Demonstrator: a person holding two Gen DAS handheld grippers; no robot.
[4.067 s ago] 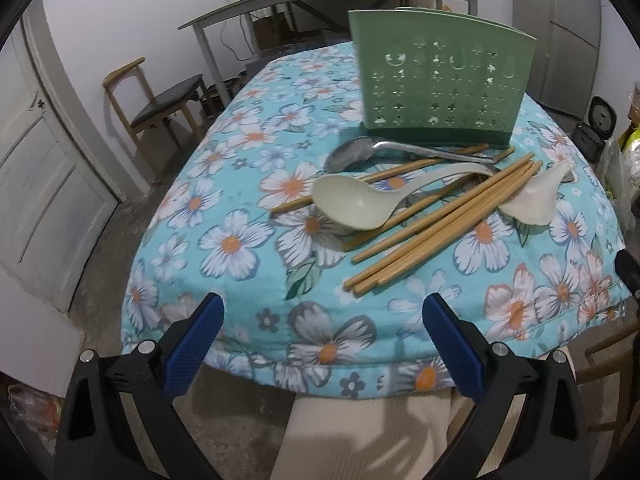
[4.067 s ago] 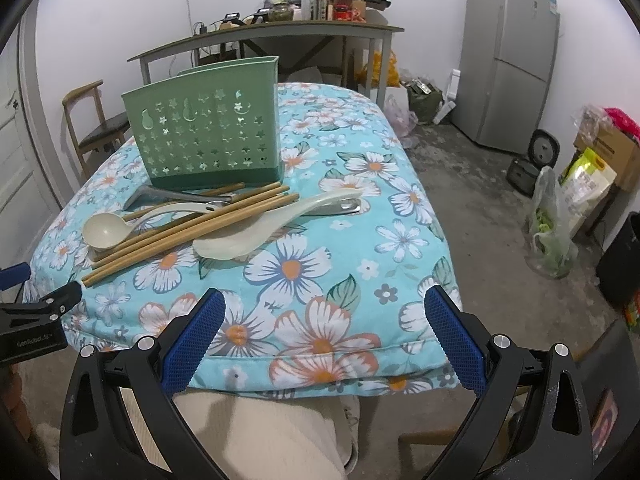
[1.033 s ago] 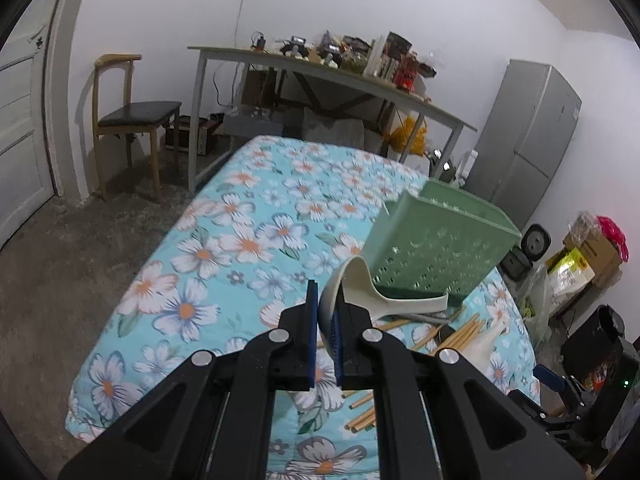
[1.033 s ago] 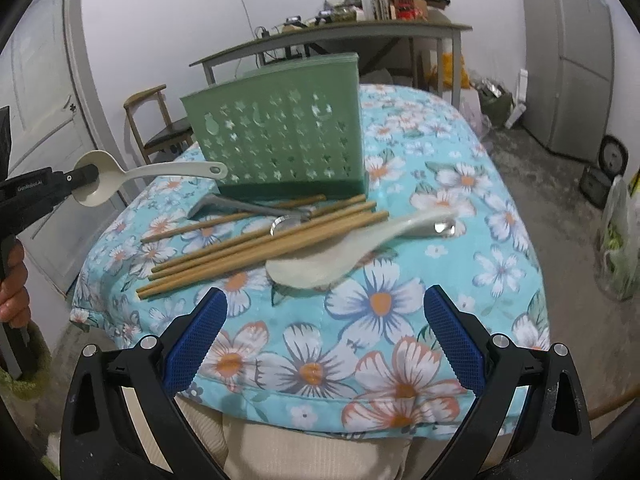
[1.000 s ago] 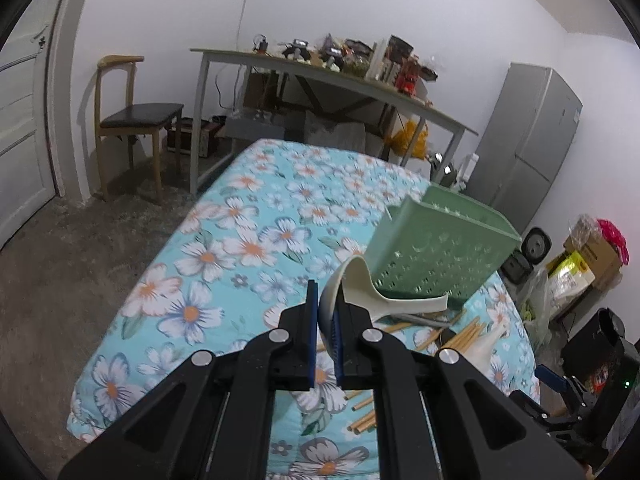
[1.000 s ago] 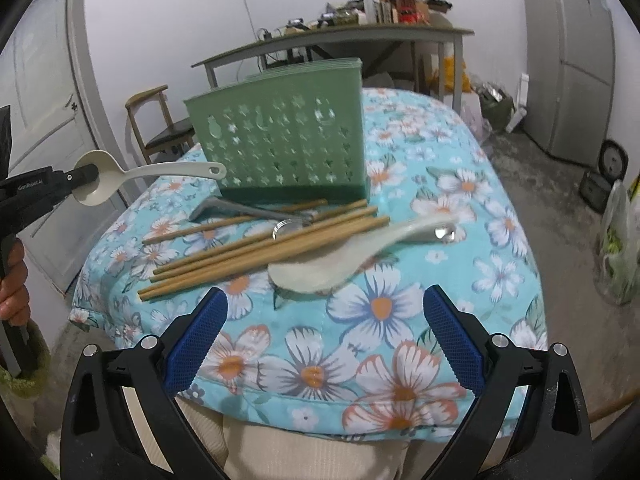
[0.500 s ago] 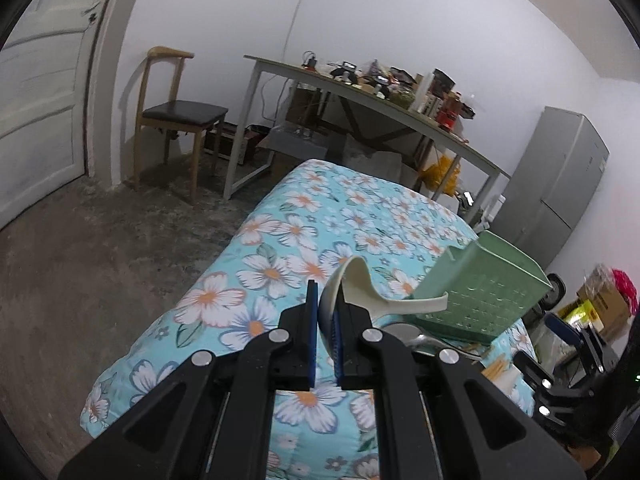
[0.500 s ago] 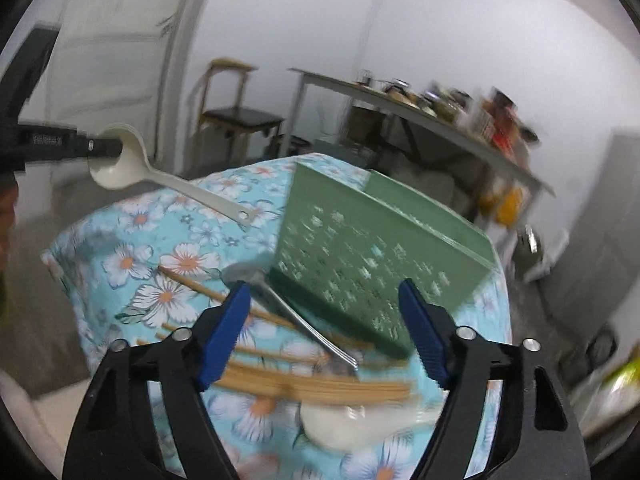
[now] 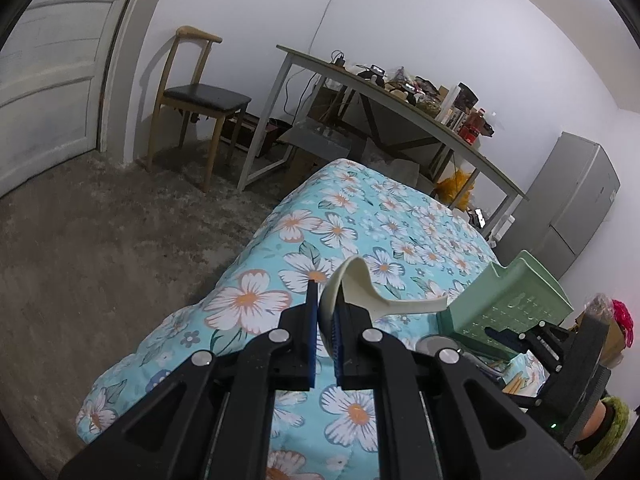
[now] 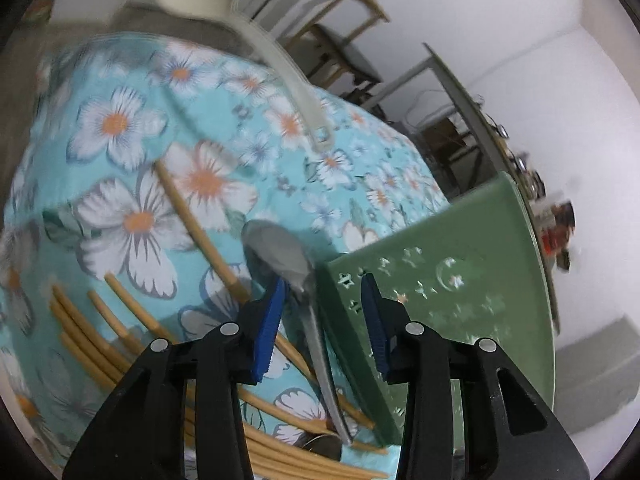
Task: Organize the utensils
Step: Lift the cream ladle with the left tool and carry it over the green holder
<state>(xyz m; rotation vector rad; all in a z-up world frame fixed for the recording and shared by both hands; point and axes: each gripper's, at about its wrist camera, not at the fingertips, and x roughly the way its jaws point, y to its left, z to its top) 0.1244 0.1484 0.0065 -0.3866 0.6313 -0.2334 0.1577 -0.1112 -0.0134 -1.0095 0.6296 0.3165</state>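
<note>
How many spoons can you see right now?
2. A cream spoon is clamped by its bowl in the left gripper; a metal spoon lies beside the green holder. Others may be hidden.

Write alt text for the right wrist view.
The right hand-held gripper, jaws partly open and just closing, straddles a metal spoon and the corner of a green utensil holder. Wooden chopsticks lie on the floral cloth.

Right gripper (image 10: 322,316) closing, nearer holder (image 10: 460,300).
</note>
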